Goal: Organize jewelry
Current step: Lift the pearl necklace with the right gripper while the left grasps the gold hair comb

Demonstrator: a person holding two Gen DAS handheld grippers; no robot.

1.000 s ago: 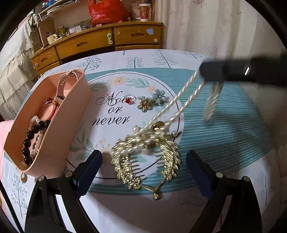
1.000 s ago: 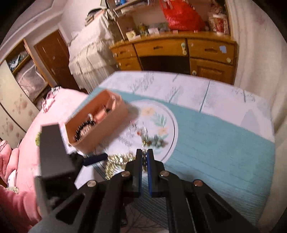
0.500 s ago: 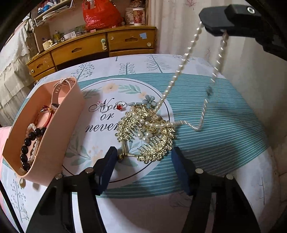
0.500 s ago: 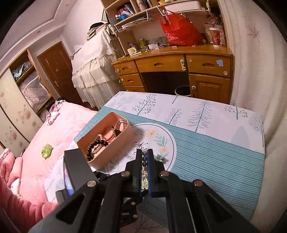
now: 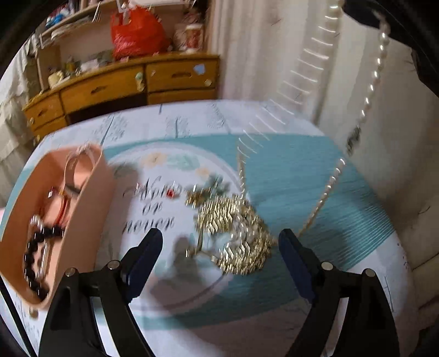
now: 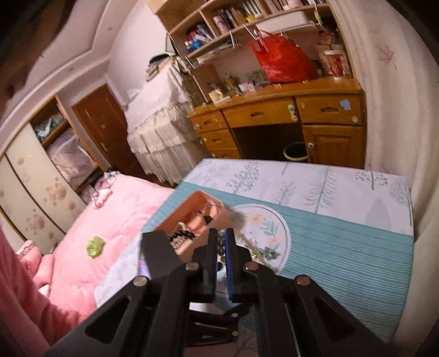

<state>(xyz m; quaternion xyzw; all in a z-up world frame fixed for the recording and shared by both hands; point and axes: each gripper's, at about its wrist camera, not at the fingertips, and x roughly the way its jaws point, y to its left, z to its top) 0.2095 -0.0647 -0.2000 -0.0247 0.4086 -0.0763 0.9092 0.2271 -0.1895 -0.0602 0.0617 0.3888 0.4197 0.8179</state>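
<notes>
Left wrist view: white pearl bead necklace [image 5: 377, 63] hangs upper right from the clenched right gripper [image 6: 221, 241] — left gripper [image 5: 219, 250], jaws opening, empty, lower centre.

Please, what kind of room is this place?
Most likely a bedroom in a home. A bed with a pink cover stands beside the table, a wardrobe lines the wall, and a wooden desk stands under bookshelves.
</notes>
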